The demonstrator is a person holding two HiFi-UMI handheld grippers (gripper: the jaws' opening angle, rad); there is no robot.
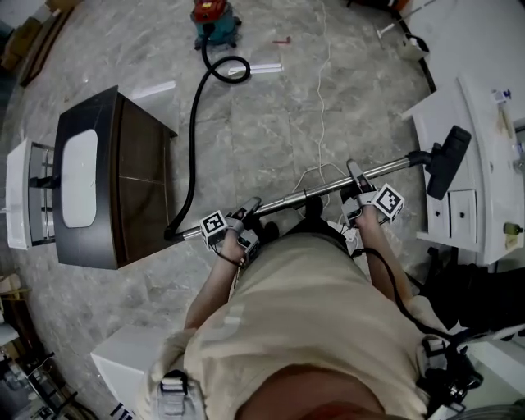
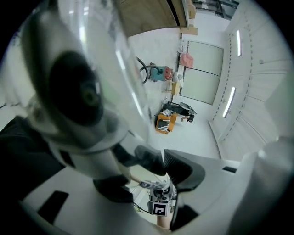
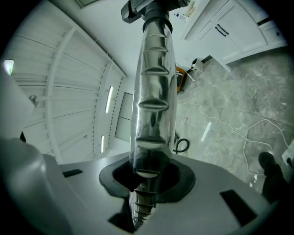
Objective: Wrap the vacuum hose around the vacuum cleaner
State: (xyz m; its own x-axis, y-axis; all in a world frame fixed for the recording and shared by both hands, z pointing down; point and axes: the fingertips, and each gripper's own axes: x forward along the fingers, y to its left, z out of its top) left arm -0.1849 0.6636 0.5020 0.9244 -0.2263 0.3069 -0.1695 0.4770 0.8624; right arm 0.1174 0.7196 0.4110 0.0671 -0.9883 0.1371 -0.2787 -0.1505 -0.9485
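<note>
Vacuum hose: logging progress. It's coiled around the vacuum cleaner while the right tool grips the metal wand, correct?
No. The head view shows the vacuum hose trailing across the floor to the vacuum cleaner, not coiled; the right tool does grip the metal wand.

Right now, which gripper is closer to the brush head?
Right. The right gripper clamps the metal tube nearer the brush head; the left gripper sits back by the hose.

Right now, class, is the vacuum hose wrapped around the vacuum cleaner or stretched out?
Stretched out: the hose trails across the floor from the vacuum cleaner to the wand.
</note>
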